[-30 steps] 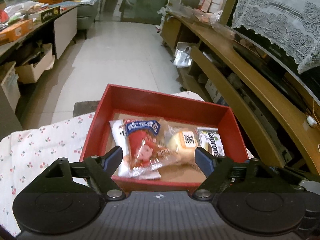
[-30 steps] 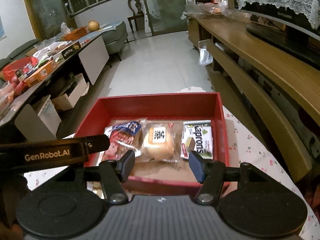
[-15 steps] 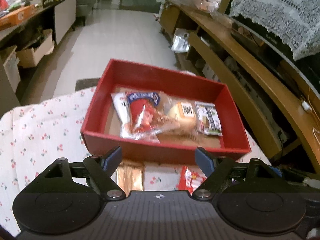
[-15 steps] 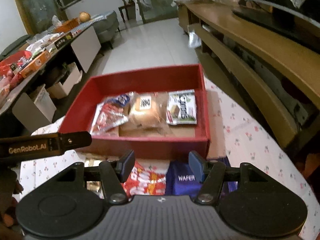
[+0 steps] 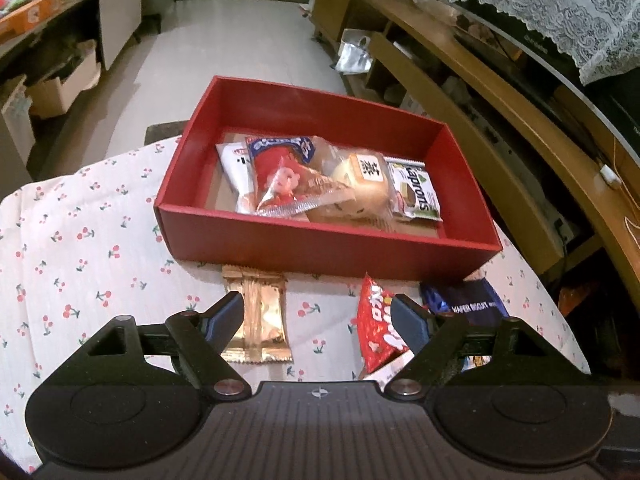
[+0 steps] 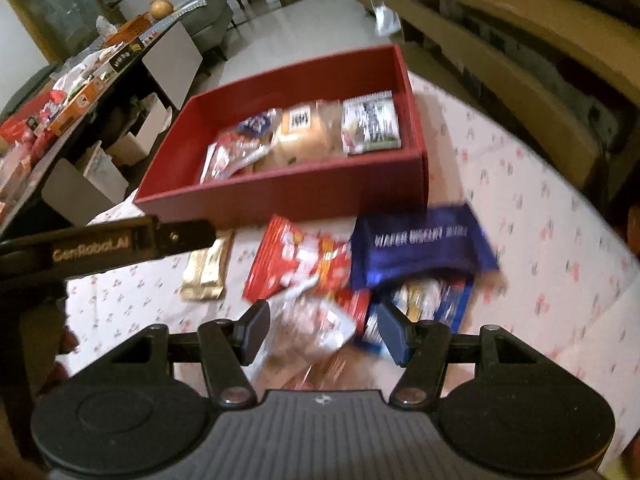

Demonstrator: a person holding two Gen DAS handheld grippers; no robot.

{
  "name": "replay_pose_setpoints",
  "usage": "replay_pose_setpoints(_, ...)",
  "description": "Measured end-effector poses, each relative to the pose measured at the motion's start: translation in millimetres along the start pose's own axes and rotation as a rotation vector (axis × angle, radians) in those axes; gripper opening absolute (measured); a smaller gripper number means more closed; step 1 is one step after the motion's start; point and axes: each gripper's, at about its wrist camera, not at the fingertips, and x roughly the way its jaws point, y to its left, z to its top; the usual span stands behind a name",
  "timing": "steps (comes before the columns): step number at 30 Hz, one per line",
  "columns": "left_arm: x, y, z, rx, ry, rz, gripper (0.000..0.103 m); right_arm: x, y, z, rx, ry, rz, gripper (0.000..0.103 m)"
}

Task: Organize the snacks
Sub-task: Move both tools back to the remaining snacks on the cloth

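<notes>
My left tool [image 5: 318, 314]: jaws spread wide, nothing between fingers, held level, pointing forward and slightly down. My right tool [image 6: 322, 326]: jaws also spread wide, gripping nothing, tipped downward, view blurred. Left tool's body crosses right view's left side.

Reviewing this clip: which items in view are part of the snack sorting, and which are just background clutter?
Part of the job:
red box
packets inside it
gold packet
red packet
blue wafer packet

Just lying about:
side counter clutter
cardboard boxes
lace cloth
</notes>
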Motion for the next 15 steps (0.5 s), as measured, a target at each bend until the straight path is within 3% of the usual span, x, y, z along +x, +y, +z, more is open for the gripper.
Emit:
replay_pose_setpoints(9, 2.3, 10.8, -7.4, -0.019, 0.033, -0.007, 0.085, 23.6, 10.4, 0.9, 0.106, 0.067, 0.072, 0.064)
replay_pose_setpoints(15, 2.2, 22.2, -6.0, -0.055, 0.038, 0.0, 0.085, 41.1, 28.7, 9.7, 0.07, 0.065, 0.035, 0.069)
